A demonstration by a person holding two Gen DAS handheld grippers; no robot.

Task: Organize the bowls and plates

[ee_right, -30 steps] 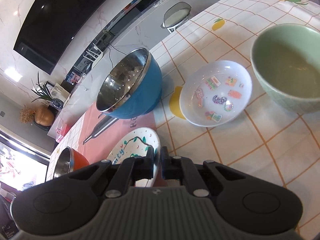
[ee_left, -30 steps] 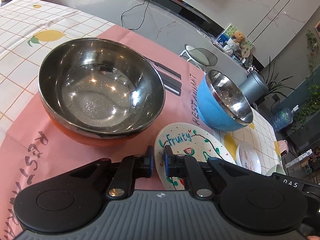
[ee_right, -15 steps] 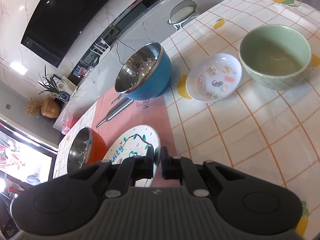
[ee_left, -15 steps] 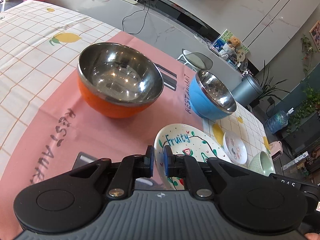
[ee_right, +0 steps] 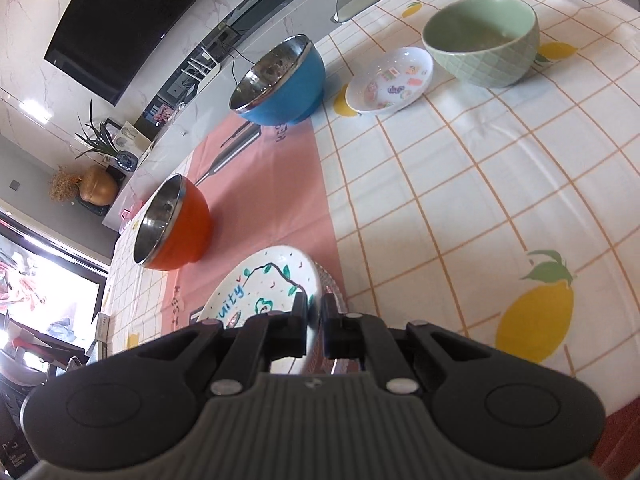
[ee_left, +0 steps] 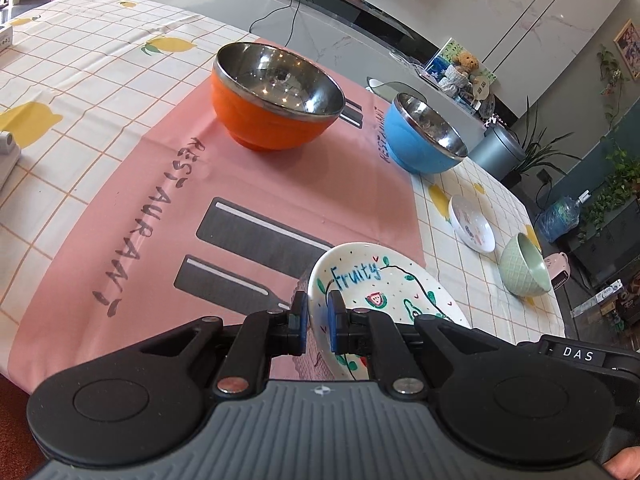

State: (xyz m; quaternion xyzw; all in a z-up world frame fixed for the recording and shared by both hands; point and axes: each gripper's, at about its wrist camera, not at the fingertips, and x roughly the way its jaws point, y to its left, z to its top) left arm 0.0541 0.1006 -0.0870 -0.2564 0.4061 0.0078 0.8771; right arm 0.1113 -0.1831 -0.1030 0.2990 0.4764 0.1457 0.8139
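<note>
Two views: each wrist camera looks along its own gripper, and both grippers grip one painted plate.

Left wrist view, grip: the left gripper (ee_left: pixel 317 316) has its jaws closed on the left rim of the Fruity plate (ee_left: pixel 384 292), one pad on each face of the rim.
Left wrist view, plate position: it sits at the near edge of the pink placemat (ee_left: pixel 160 184); whether it is lifted or resting I cannot tell.
Left wrist view, other dishes: the orange bowl (ee_left: pixel 276 108) and blue bowl (ee_left: pixel 428 136) stand at the far side of the placemat, with a small white dish (ee_left: pixel 472 226) and a green bowl (ee_left: pixel 524 270) to the right on the lemon tablecloth (ee_left: pixel 80 72).
Left wrist view, change: a second ago the orange bowl filled the view; now it is well apart, so the plate has been drawn back toward the near table edge.

Right wrist view, grip: the right gripper (ee_right: pixel 315 324) is clamped shut on the plate's opposite rim.
Right wrist view, change: the green bowl and white dish have also receded to the far side.

Meaning for the task: the plate seems to be in transit to a new spot; nothing is stacked yet, and all four other dishes stand apart.
</note>
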